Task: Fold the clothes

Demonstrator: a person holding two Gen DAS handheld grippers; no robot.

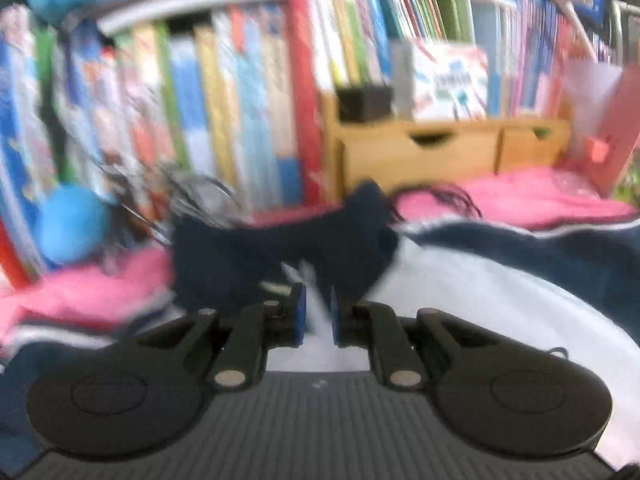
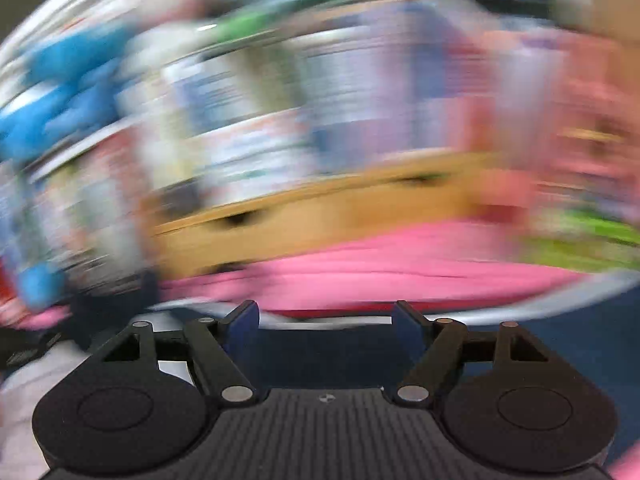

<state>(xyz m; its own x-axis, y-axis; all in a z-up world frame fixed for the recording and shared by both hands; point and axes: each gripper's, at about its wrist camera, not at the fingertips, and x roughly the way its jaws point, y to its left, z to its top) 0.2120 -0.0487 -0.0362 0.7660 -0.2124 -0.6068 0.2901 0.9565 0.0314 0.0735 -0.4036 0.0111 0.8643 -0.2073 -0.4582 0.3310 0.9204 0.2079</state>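
Looking through the left wrist camera, I take the wooden drawer unit point(image 1: 420, 152) as my landmark. My left gripper point(image 1: 318, 314) sits below and in front of it, its blue pads drawn close together with a strip of white cloth running up between them; I judge it pinched on the navy and white garment point(image 1: 460, 292), though blur softens the contact. That garment spreads from the pads outward, white panel toward me, navy part lifted into a peak just in front of the drawers. Pink cloth point(image 1: 520, 196) lies flat between the garment and the drawer unit, and more pink lies off to the drawers' left, under a row of books point(image 1: 200, 112).

Through the right wrist camera almost everything is smeared by motion. The drawer unit point(image 2: 320, 216) shows as a tilted tan band, the pink cloth point(image 2: 400, 272) directly below it. My right gripper point(image 2: 326, 320) stands wide apart, with navy fabric point(image 2: 332, 352) visible beneath the gap; I cannot tell whether the pads touch it, and nothing sits clamped between them.

The garment looks light, soft and limp. It will sag and bunch from any single hold, so I judge that it wants two grips spread along a hem or seam, where layered cloth gives the pads more to bite. How far the folding has come, these views do not settle.
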